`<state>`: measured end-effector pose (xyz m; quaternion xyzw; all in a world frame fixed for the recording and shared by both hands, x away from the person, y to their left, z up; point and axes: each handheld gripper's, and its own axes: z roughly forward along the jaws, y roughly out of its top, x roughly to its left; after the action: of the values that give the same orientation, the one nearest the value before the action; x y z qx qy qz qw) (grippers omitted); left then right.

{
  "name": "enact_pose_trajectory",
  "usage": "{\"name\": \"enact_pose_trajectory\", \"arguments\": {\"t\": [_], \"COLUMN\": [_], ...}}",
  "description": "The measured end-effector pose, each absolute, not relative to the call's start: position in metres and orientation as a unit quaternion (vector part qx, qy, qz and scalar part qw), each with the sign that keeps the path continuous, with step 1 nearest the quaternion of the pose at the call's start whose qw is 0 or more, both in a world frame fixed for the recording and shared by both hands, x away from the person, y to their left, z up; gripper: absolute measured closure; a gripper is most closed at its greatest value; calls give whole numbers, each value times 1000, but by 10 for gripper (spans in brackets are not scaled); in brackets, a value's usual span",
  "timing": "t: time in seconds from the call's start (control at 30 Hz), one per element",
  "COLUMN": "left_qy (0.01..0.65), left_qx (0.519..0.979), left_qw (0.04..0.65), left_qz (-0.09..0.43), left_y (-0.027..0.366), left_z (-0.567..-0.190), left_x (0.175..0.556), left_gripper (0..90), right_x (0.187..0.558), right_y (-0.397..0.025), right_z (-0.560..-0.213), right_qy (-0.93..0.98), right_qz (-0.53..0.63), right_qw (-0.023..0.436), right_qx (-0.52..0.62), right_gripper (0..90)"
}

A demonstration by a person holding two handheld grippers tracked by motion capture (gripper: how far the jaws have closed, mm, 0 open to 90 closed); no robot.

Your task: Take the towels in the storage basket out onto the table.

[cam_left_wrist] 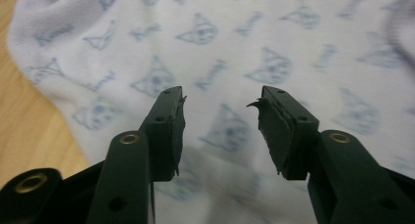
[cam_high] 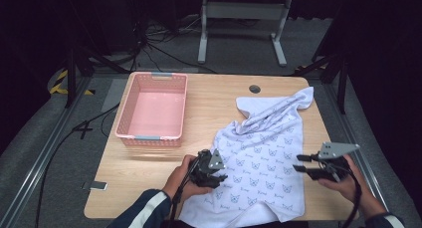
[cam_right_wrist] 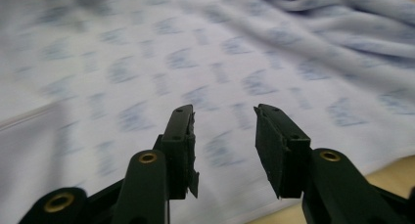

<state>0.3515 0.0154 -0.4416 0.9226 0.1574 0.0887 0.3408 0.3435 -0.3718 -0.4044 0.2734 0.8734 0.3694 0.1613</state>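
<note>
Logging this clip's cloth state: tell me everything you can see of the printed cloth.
The printed cloth is white, soft-looking fabric patterned with small blue cat faces and words. It lies mostly flat on the right half of the wooden table, bunched into folds at its far corner, its near edge reaching the table's front. Both hand-held grippers hover open at its sides.

Bright table, dark surrounds, gripper views blurry

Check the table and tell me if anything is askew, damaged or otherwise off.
The printed white cloth lies crooked: its far corner is bunched into folds near the table's back edge, and its near edge hangs over the front. The rubber pads on the left tool look ragged and torn. The pink basket sits squarely.
</note>
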Motion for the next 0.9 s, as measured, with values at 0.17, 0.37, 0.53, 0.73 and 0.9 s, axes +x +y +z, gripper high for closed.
{"name": "enact_pose_trajectory", "arguments": {"t": [0.17, 0.37, 0.53, 0.73, 0.9], "left_qy": [181, 169, 164, 110, 128], "left_qx": [926, 927, 926, 939, 921], "left_qw": [327, 331, 340, 323, 368], "left_qz": [62, 47, 2, -49, 7], "left_y": [3, 4, 5, -2, -4], "left_z": [-458, -458, -458, -454, -439], "left_x": [373, 352, 322, 290, 315], "left_gripper": [541, 535, 547, 530, 435], "right_x": [393, 395, 376, 349, 332], "right_y": [-368, -371, -379, -391, -403], "right_z": [-429, -445, -446, -440, -428], "right_qy": [861, 880, 884, 896, 914], "right_qz": [347, 308, 303, 286, 224], "right_qw": [169, 133, 116, 50, 15], "right_qx": [333, 337, 336, 336, 337], "right_gripper": [592, 579, 583, 587, 643]}}
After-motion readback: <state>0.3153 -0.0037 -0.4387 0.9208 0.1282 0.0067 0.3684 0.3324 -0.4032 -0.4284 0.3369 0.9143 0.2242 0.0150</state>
